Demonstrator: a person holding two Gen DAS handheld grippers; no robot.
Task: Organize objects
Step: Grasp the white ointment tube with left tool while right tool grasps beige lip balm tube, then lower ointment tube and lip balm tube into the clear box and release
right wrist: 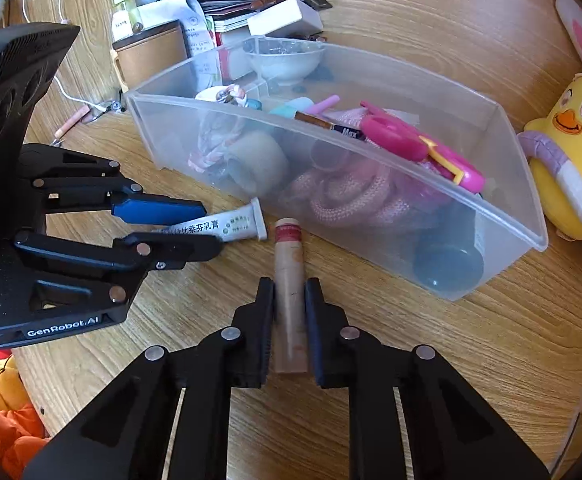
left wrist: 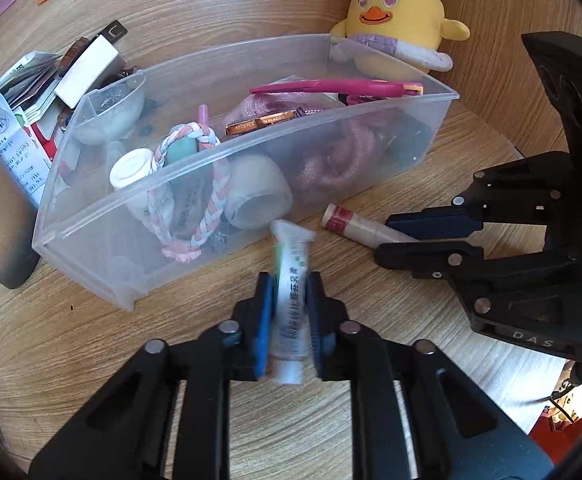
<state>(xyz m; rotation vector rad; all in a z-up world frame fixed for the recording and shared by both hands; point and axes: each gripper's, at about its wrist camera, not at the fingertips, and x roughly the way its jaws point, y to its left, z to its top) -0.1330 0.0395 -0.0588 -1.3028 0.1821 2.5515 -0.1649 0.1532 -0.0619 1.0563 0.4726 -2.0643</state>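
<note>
My left gripper (left wrist: 289,292) is shut on a white ointment tube (left wrist: 291,280) with green print, held just in front of the clear plastic bin (left wrist: 247,156). It also shows in the right wrist view (right wrist: 207,228), with the tube (right wrist: 227,226) between its fingers. My right gripper (right wrist: 289,292) is shut on a beige tube with a red band (right wrist: 289,264), which lies lengthwise on the wooden table. From the left wrist view, the right gripper (left wrist: 387,236) holds that tube (left wrist: 355,224). The bin holds pink rope, pink scissors, tape rolls and a braided cord.
A yellow chick plush (left wrist: 399,24) sits behind the bin, also in the right wrist view (right wrist: 567,160). Books, a white box and a brown cup (right wrist: 151,56) crowd the far side. A spray bottle (right wrist: 121,12) and white cable lie beyond.
</note>
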